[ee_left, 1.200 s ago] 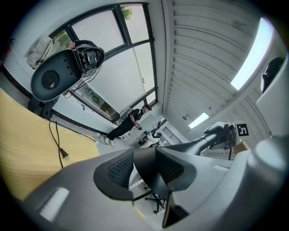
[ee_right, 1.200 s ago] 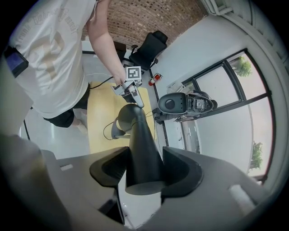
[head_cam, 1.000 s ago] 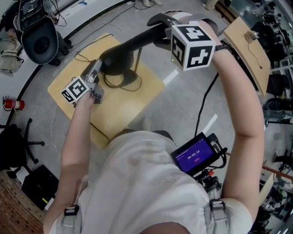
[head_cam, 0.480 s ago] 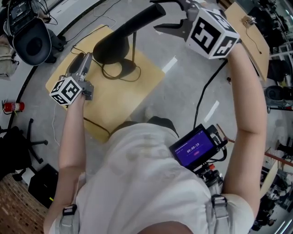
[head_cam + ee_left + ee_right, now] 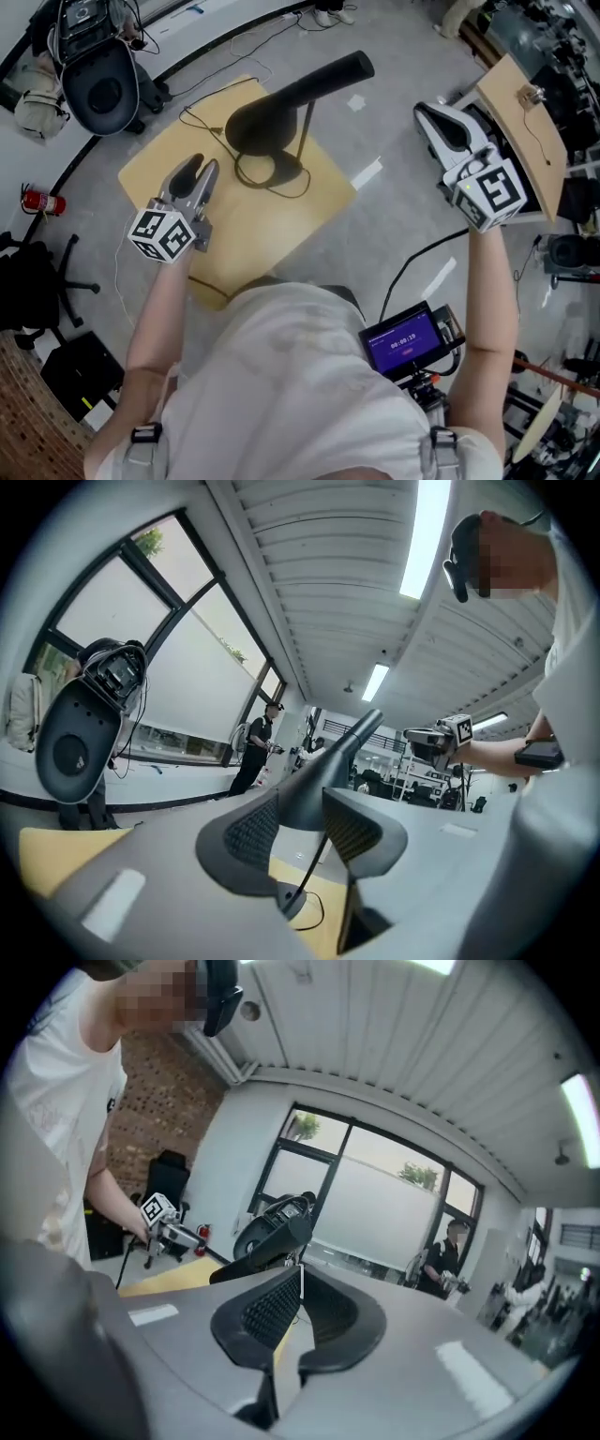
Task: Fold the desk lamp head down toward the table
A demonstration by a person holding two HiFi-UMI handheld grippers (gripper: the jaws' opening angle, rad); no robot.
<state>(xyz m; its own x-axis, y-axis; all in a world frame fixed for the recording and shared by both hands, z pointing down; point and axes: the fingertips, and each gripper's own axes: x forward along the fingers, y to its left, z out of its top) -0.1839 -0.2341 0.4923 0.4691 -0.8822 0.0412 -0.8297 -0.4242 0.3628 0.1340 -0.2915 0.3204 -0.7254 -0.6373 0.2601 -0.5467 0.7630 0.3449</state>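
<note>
While lamp [image 5: 298, 91] stands on table [image 5: 314, 217], cord [image 5: 278, 185] looped

The person wears a white T-shirt [image 5: 281, 375]; grey left hand-held gripper [image 5: 196, 174] and right hand-held gripper [image 5: 427, 114] bear black-and-white marker cubes [image 5: 161, 234].

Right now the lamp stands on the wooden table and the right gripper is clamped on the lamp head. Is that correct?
Not quite. The right gripper is not on the lamp head. Its jaws have just closed with nothing between them, and it is well off to the head's right, as the head view shows. The lamp does stand on the wooden table.
</note>
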